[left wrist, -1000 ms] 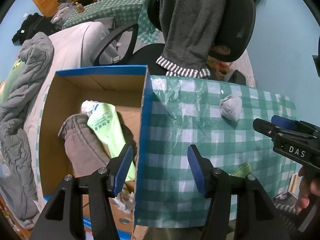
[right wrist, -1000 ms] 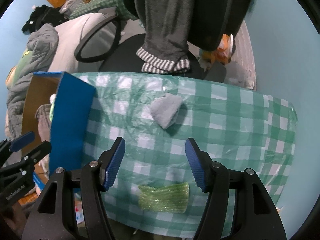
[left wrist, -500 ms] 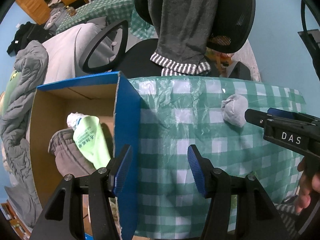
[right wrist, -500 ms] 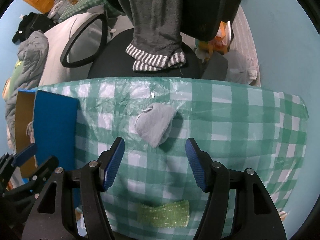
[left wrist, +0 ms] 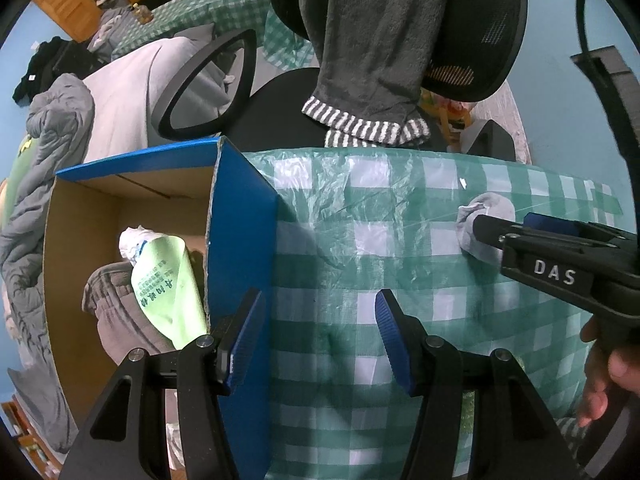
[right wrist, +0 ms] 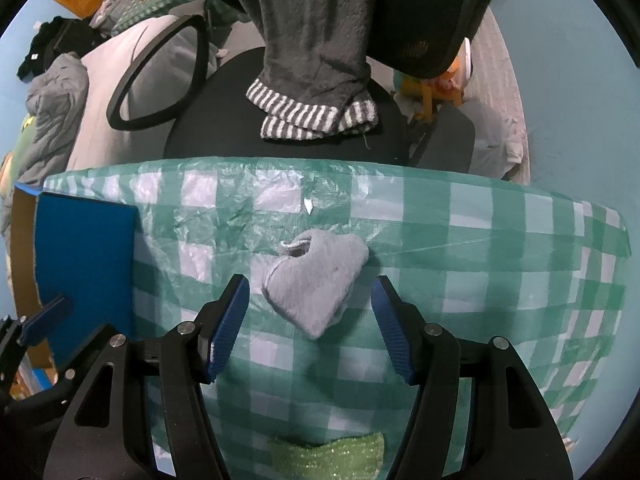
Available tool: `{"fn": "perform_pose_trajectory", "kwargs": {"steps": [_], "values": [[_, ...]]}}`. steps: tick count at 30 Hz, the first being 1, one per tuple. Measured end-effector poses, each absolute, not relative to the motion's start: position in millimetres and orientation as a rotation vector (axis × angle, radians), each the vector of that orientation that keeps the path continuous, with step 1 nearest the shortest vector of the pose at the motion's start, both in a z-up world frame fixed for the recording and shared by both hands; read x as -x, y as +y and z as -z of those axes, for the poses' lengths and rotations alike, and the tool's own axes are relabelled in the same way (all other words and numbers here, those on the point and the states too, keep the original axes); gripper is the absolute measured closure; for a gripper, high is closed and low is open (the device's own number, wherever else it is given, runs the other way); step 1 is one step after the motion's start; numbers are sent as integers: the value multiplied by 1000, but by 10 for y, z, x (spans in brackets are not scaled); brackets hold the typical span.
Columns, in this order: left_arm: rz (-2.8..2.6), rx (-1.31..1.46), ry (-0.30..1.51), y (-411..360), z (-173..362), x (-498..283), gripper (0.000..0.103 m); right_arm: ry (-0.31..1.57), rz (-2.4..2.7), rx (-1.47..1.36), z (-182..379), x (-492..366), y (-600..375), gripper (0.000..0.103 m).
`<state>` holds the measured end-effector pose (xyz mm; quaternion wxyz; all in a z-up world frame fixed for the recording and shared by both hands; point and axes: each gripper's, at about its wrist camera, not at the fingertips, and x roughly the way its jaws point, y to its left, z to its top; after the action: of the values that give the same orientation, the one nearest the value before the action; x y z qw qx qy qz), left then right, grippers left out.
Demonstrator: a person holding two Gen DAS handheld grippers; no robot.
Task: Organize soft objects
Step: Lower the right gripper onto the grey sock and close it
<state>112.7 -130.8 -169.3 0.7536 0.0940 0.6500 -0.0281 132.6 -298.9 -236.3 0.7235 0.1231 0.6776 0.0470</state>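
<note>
A balled grey sock [right wrist: 316, 280] lies on the green checked tablecloth [right wrist: 500, 264]. My right gripper [right wrist: 310, 330] is open, its blue pads on either side of the sock's near end, not touching it. The sock also shows in the left wrist view [left wrist: 486, 232], partly behind the right gripper's tip. My left gripper [left wrist: 320, 338] is open and empty over the table, next to the blue cardboard box [left wrist: 240, 232]. The box holds a grey cloth [left wrist: 116, 316] and a light green bag [left wrist: 168, 284]. A green sponge-like cloth [right wrist: 332, 456] lies at the table's near edge.
An office chair [right wrist: 320, 120] with a grey striped-cuff garment [right wrist: 316, 60] draped over it stands behind the table. A bed with grey bedding [left wrist: 52, 140] is at the left. A blue wall [right wrist: 580, 100] is at the right.
My right gripper has moved forward to the grey sock, which now lies between its open pads. My left gripper has shifted right, from over the box to over the table.
</note>
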Motion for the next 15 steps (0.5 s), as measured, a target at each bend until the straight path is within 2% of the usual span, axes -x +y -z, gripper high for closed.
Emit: {"fn": "perform_pose_trajectory", "kwargs": {"steps": [9, 11, 13, 15], "values": [[55, -197, 1428, -1268, 1726, -1105, 45, 1503, -101, -257, 2510, -1331, -2942, 40], [54, -194, 1429, -1256, 1718, -1092, 45, 1514, -108, -250, 2548, -1332, -2926, 54], [56, -192, 1429, -1251, 1711, -1077, 45, 1513, -112, -237, 2558, -1331, -2917, 59], [59, -194, 1430, -1251, 1706, -1063, 45, 1504, -123, -221, 2539, -1318, -2907, 68]]}}
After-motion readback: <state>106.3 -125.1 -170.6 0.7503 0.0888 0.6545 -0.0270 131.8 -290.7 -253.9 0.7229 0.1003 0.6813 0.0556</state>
